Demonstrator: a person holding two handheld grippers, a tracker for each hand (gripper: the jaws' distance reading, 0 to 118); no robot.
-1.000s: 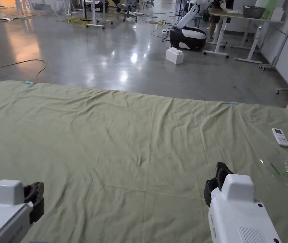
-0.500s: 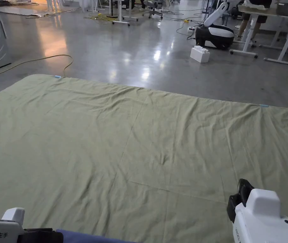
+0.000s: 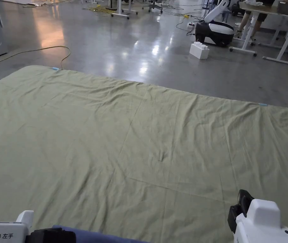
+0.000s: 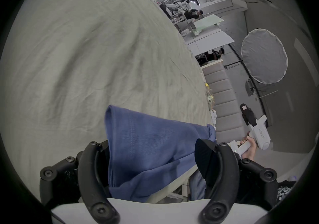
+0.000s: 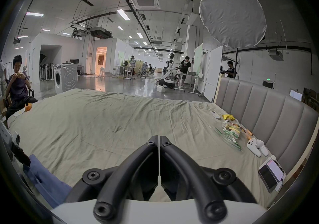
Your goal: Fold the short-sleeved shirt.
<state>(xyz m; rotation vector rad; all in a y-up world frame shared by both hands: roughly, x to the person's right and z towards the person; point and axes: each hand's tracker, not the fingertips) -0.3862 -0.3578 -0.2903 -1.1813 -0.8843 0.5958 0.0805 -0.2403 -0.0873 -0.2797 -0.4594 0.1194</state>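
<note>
The blue shirt (image 4: 146, 150) hangs bunched between the left hand-held gripper's (image 4: 155, 162) wide-apart jaws at the bed's (image 3: 140, 126) near edge; right hand-held gripper (image 5: 158, 158) is pinched closed, empty; I'd spread it flat mid-sheet before any fold.

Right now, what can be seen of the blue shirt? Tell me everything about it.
The blue shirt is a soft knit in plain mid blue, with a stitched seam running down one panel. It hangs bunched and folded between the jaws of the left gripper, which stand wide apart, so I cannot tell whether it is pinched. It sits at the near edge of the green sheet. The right gripper, jaws together, is apart from it.
</note>
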